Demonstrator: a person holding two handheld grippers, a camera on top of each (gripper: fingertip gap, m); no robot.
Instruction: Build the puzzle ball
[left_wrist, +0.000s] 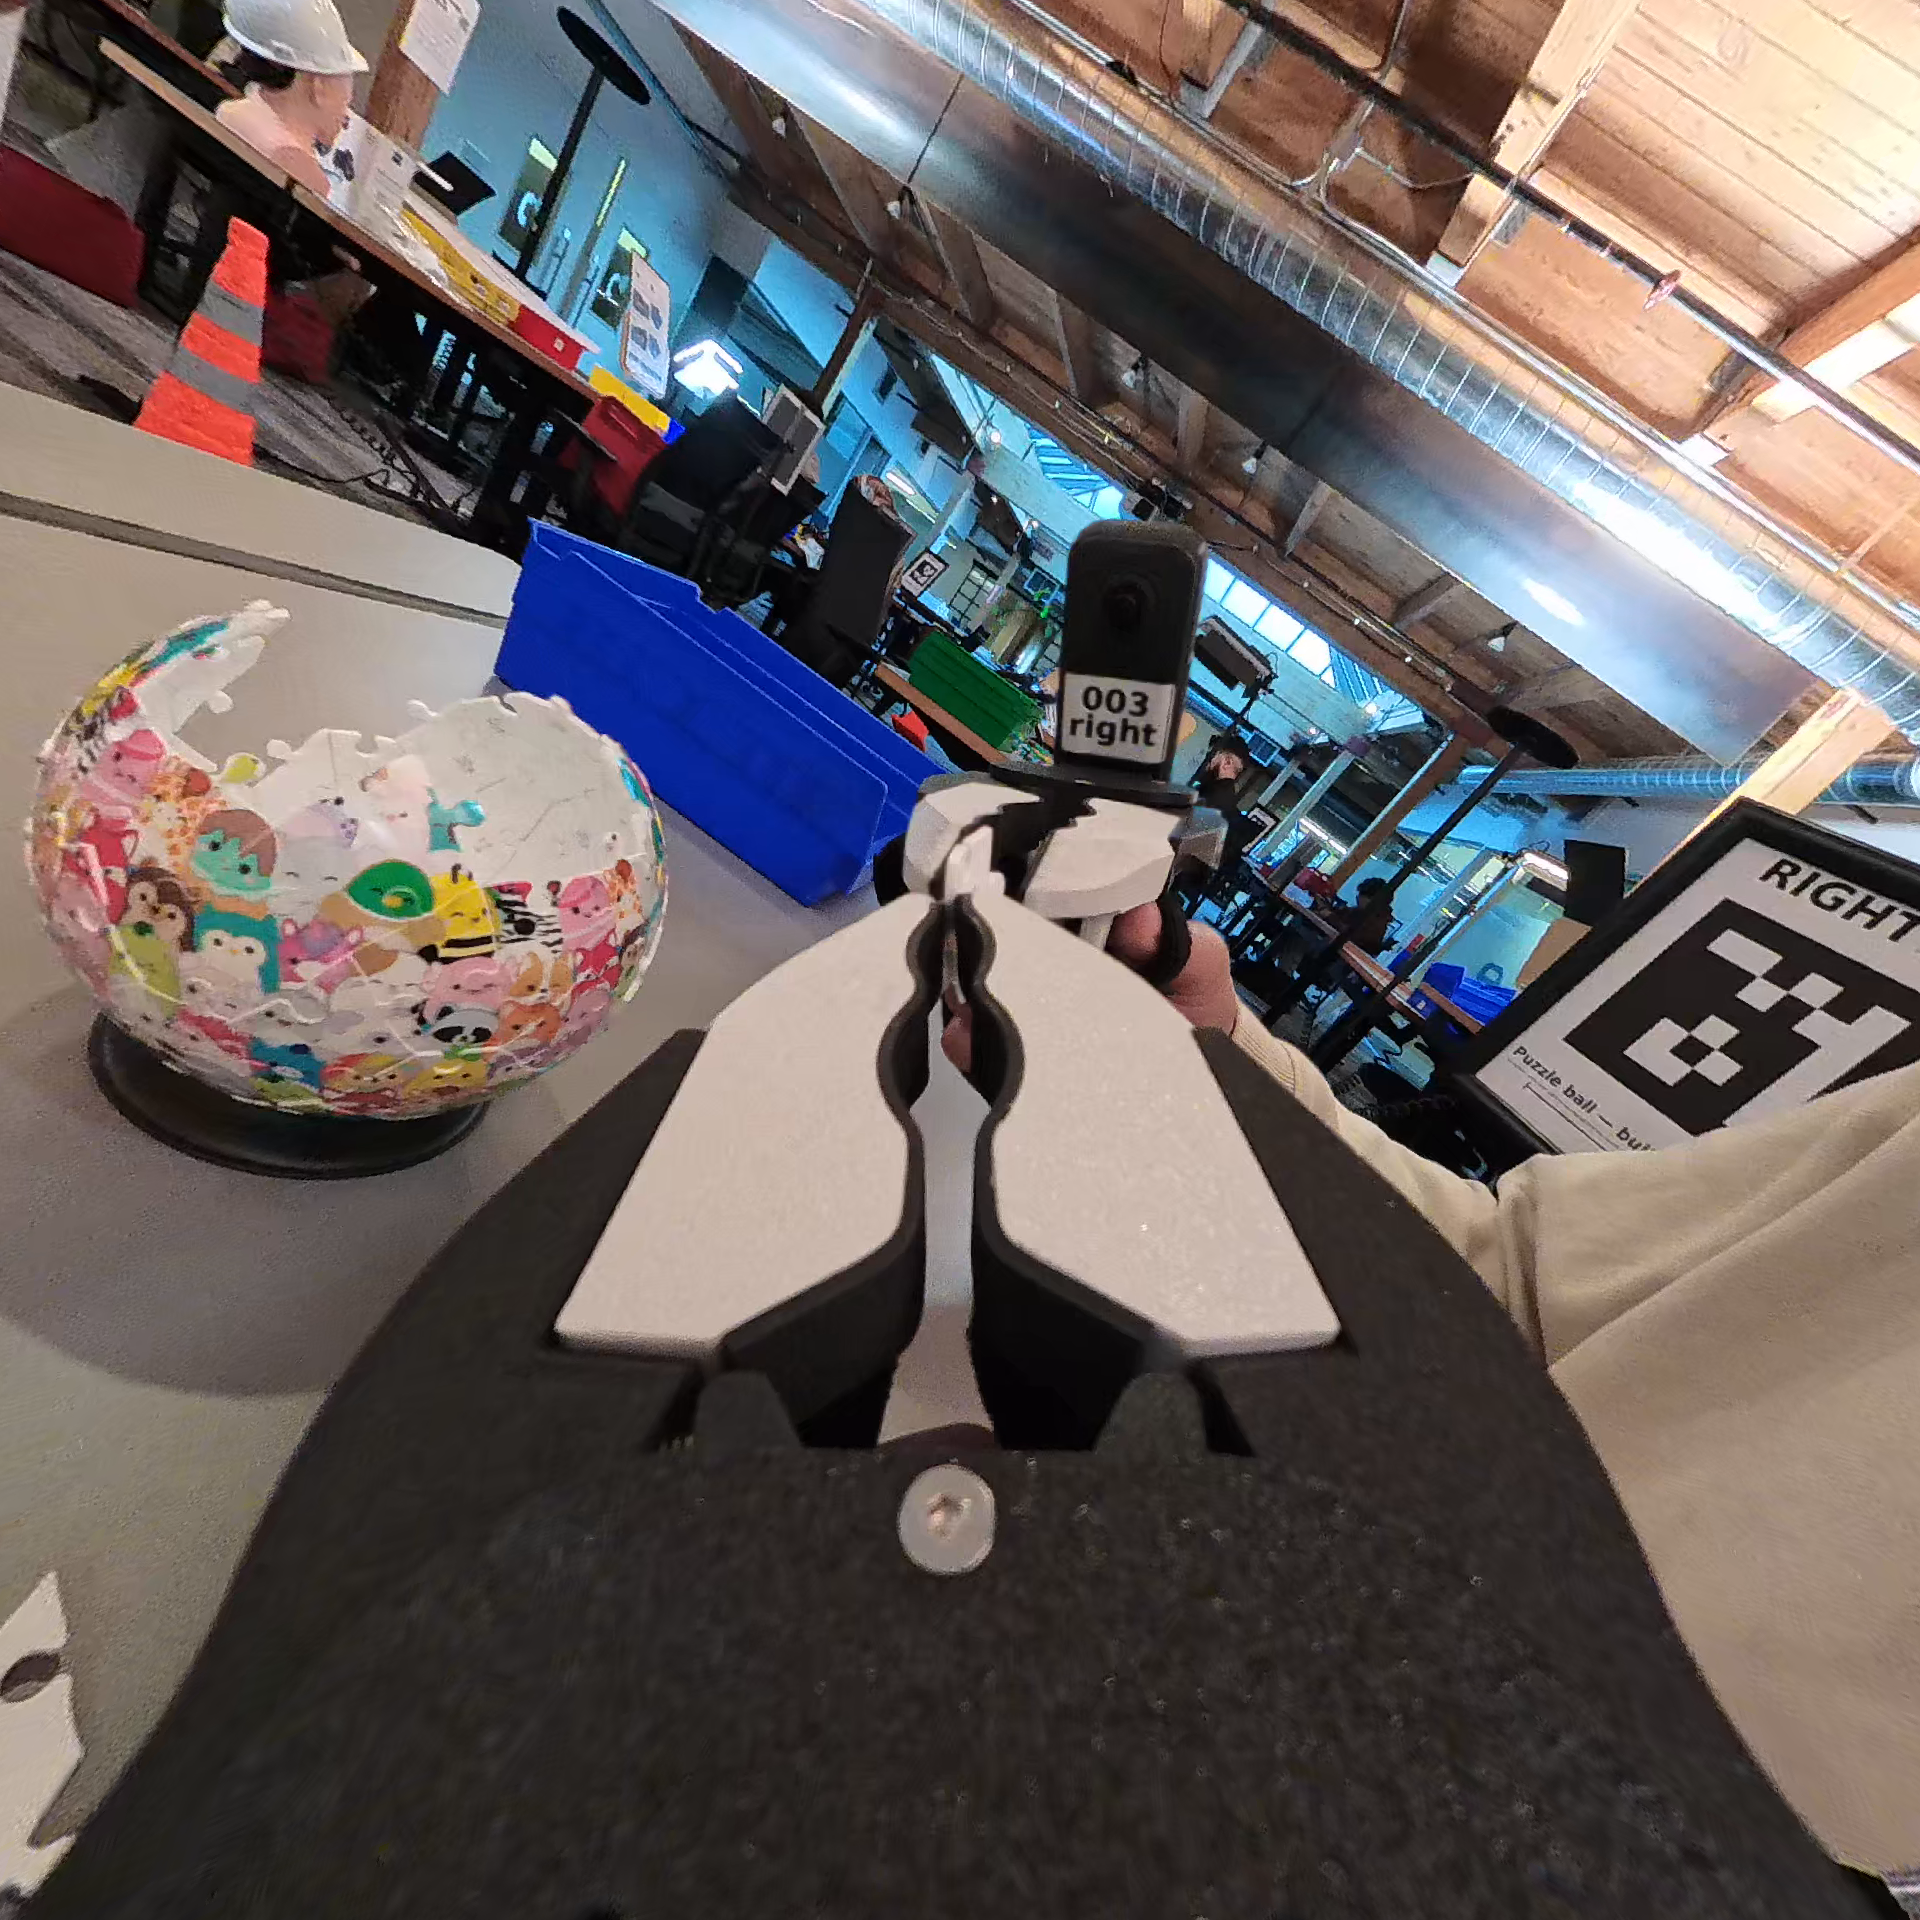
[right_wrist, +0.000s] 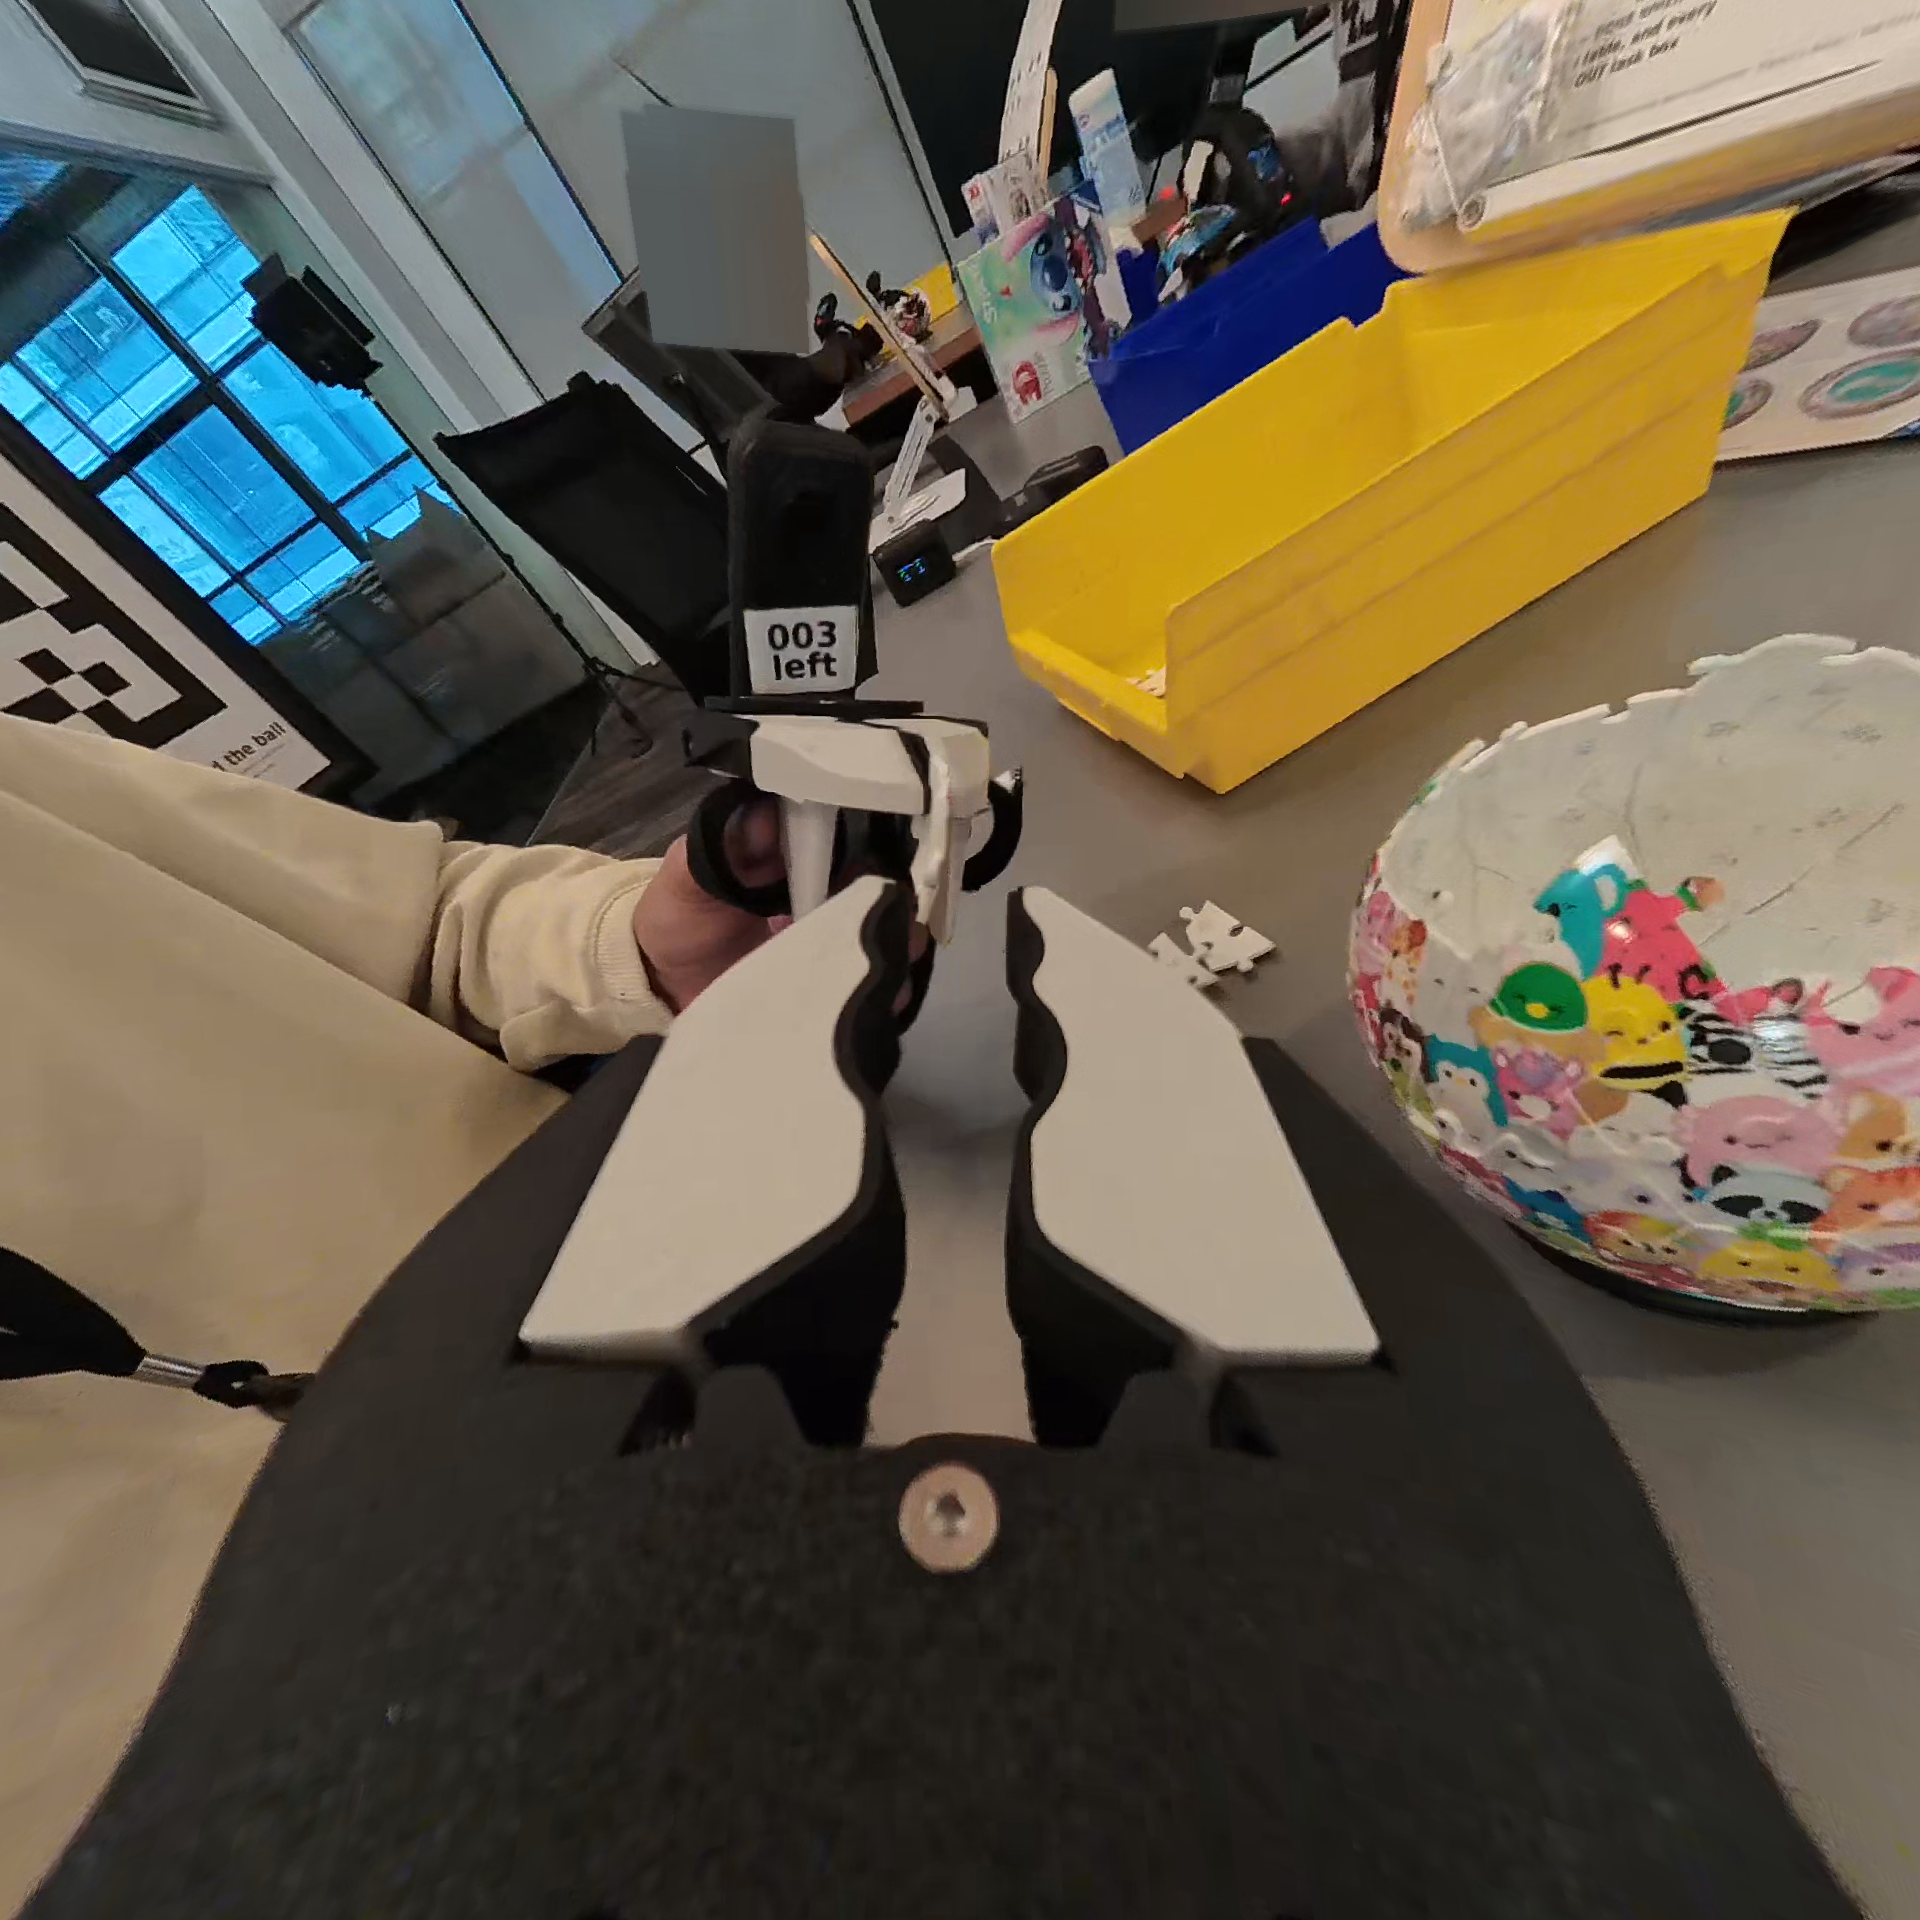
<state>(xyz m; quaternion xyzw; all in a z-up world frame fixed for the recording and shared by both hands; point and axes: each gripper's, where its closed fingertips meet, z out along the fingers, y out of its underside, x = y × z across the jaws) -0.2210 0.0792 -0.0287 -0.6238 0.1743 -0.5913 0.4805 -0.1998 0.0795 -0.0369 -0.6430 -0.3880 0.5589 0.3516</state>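
Puzzle ball (right_wrist: 1673, 1029), half-built and open-topped, sits on its black stand (left_wrist: 270, 1122) right of the right gripper (right_wrist: 951, 935), whose fingers stand narrowly apart, empty. Left gripper (left_wrist: 951, 935) pinches a white puzzle piece (left_wrist: 954, 971); loose pieces (right_wrist: 1216, 940) lie just beyond the right fingertips

Writing present in both views, not copied here. Left wrist view: white label w/ printed number + word on black camera (left_wrist: 1114, 717); framed b/w marker sign (left_wrist: 1725, 997) at right, heading on top, caption line below. Paper on post (left_wrist: 436, 36) too small to read. Right wrist view: same kind of white label on second black camera (right_wrist: 804, 649); marker sign (right_wrist: 73, 644) at left w/ caption; printed sheet (right_wrist: 1662, 62) top right; small black device (right_wrist: 912, 569) on tabletop, lit digits, unreadable.
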